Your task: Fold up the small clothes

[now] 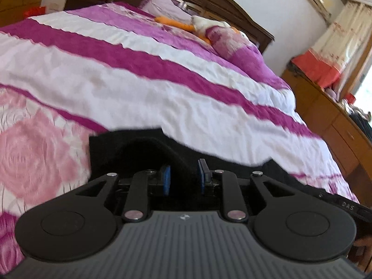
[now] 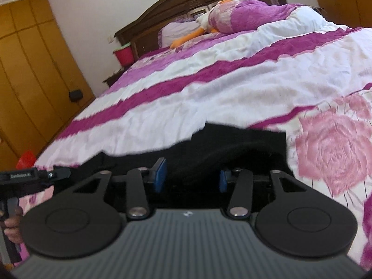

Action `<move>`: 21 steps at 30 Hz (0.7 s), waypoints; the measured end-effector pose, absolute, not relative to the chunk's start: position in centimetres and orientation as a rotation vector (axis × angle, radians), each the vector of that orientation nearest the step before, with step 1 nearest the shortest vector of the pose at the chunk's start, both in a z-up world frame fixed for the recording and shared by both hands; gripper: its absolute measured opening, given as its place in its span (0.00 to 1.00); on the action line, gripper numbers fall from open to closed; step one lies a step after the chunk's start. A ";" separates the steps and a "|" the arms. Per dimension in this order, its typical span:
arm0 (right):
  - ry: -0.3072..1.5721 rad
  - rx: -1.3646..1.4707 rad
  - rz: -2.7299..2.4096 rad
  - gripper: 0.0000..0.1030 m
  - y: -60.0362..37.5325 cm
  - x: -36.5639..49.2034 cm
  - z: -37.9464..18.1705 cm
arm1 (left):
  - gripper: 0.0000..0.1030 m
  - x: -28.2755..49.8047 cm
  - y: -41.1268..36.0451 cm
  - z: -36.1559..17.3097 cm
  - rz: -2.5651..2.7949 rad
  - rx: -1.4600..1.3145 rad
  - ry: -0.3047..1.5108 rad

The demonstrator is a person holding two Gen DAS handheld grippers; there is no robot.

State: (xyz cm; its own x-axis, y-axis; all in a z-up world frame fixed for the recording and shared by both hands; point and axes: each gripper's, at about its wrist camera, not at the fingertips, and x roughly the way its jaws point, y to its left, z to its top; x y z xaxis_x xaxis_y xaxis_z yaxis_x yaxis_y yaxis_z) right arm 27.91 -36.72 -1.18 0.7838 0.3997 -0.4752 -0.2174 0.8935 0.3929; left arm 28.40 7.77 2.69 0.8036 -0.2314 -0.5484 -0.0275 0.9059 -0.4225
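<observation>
The black garment [image 1: 144, 148] lies on the bed [image 1: 162, 88] for folding, left tongs [image 1: 183, 177] seemingly pinching it, right tongs [image 2: 190, 174] parted, gripping nothing.

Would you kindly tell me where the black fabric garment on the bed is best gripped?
Probably its near edge, approached from the foot of the bed: the black fabric garment lies flat on the pink-and-white quilt, so only its edges offer the fingers a pinchable fold.

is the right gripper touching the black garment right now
Cannot tell. In the right wrist view the right gripper has blue pads spread apart with the black garment behind them, but dark blur hides any contact or gap.
</observation>
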 end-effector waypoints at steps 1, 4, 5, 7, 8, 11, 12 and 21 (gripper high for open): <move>0.579 0.341 0.329 0.47 -36.8 28.5 -1.1 | 0.25 29.1 8.1 2.8 -0.107 -0.445 0.636; 0.600 0.399 0.303 0.47 -37.2 30.5 -1.3 | 0.25 30.6 9.4 2.6 -0.090 -0.518 0.662; 0.609 0.413 0.293 0.47 -37.3 31.1 -1.5 | 0.25 30.8 9.7 2.5 -0.083 -0.532 0.668; 0.615 0.415 0.259 0.49 -37.3 31.8 -1.7 | 0.25 30.9 10.0 2.6 -0.077 -0.536 0.673; 0.615 0.404 0.240 0.53 -37.2 31.9 -1.8 | 0.25 30.7 10.0 2.7 -0.077 -0.527 0.673; 0.611 0.374 0.251 0.53 -37.2 31.5 -1.9 | 0.25 29.7 10.1 3.3 -0.081 -0.495 0.655; 0.606 0.363 0.257 0.53 -37.2 31.2 -1.9 | 0.25 29.3 10.1 3.5 -0.083 -0.492 0.643; 0.549 0.170 0.219 0.53 -36.1 30.2 -1.5 | 0.34 29.3 7.9 3.5 -0.091 -0.357 0.593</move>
